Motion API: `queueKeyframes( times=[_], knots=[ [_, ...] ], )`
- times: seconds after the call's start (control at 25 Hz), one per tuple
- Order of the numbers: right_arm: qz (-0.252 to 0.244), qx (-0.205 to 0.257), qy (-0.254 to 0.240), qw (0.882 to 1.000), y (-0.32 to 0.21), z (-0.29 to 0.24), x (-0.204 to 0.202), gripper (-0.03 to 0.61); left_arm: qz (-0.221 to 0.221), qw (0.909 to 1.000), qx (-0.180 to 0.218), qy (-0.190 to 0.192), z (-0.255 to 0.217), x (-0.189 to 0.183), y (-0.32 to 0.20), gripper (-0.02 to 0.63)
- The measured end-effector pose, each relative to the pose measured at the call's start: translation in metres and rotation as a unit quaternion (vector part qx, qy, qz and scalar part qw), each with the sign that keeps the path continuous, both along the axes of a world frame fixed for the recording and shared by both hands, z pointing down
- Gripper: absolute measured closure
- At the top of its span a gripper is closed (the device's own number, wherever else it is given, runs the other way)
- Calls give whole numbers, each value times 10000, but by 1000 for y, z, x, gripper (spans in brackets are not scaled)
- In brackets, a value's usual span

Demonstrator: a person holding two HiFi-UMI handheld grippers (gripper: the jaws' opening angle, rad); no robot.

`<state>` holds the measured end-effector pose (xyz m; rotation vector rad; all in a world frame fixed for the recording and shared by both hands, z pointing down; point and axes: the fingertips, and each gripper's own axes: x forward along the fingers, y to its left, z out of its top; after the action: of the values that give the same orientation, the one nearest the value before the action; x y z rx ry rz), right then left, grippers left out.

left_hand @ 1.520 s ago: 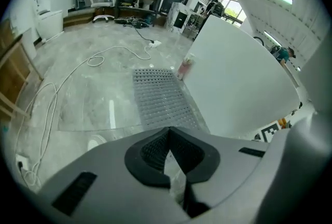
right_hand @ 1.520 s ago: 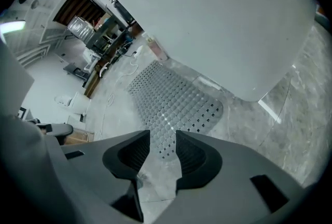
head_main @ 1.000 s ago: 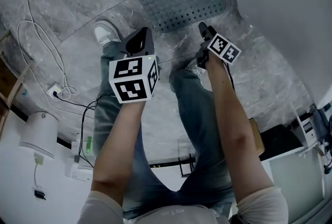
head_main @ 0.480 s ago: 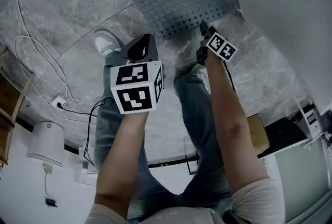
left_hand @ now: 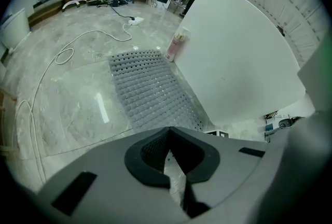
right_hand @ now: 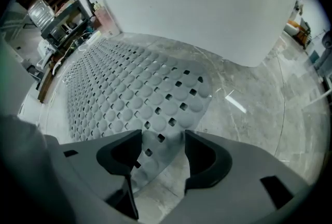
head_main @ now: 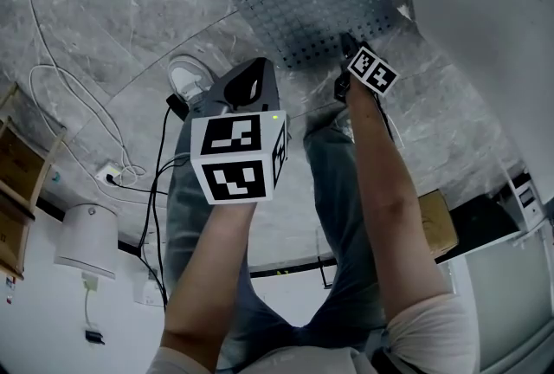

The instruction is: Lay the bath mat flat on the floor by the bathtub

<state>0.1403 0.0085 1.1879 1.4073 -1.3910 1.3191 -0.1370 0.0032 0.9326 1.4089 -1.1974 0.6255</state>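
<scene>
One release in hand — right gripper (right_hand: 162,140) fingers have just been opening, bath mat (right_hand: 129,88) edge between them, left gripper (left_hand: 169,137) closed empty — next, lift clear.

Right gripper (head_main: 346,43), jaws: I read them as having just been opening. They now stand wide, with the near corner of the bath mat (right_hand: 129,78) between them and no pad closed on it.
Right gripper, position: it has come down. A second ago I saw its tip just short of the mat's near edge; now it overlaps that edge.
Left gripper (head_main: 249,80), position: I note a drift rightward in the head view.
Head view, framing: shifted. The mat's near edge and the white shoe (head_main: 192,74) sit lower in my picture than before.
</scene>
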Motion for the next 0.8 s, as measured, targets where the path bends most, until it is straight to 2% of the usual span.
queueKeyframes(
  times=[0.16, 0.4, 0.6, 0.8],
  knots=[
    [-140, -254, -90, 9995, -2, -1, -3, 339, -7, 10000, 24, 38, 0, -4, -3, 597],
    [-639, -103, -336, 9973, -6, -13, -20, 440, -9, 9999, 6, 143, -1, 5, -2, 598],
    [-682, -163, -209, 9973, 9, -21, -8, 462, 46, 9998, -10, 205, -1, 15, 0, 597],
    [-520, -405, 51, 9978, 37, -22, 26, 462, 151, 9995, -18, 262, 1, 29, 5, 598]
  ],
)
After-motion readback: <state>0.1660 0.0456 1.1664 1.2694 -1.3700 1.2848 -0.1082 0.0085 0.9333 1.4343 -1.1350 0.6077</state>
